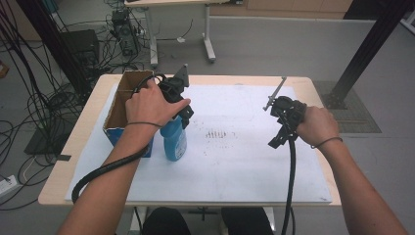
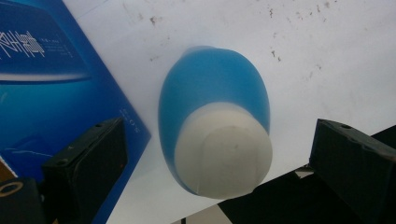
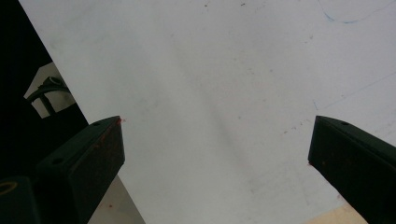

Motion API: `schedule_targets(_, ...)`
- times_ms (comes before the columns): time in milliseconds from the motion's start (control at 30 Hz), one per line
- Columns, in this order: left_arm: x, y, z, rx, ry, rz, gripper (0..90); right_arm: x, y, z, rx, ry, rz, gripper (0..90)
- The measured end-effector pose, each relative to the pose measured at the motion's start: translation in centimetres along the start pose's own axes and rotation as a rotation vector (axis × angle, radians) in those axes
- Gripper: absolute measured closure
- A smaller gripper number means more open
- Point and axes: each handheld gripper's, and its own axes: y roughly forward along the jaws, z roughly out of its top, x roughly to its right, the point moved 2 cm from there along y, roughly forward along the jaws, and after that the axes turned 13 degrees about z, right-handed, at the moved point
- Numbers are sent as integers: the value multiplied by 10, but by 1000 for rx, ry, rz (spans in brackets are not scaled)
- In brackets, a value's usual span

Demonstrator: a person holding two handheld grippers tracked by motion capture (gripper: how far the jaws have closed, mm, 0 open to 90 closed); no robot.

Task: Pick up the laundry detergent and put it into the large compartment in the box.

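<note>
The blue bottle (image 1: 174,142) stands upright on the white sheet (image 1: 235,161), just beside the open cardboard box (image 1: 128,105), whose blue side carries white print too blurred to read. The left gripper (image 1: 182,105) hangs above the bottle's white cap (image 2: 223,154), jaws wide apart and holding nothing. Well right of the box, the right gripper (image 1: 279,132) is likewise spread wide and empty over the sheet.

Light is even and soft, shadows faint. The bottle (image 2: 215,126) blurs out of focus in the left gripper view; the high view bends at its edges.
</note>
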Motion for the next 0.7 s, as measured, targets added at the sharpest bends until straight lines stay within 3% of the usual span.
schedule_targets(700, 3, -3, 1, 10, -3, -6, 48, 1, 0, -2, -6, 9, -4, 39)
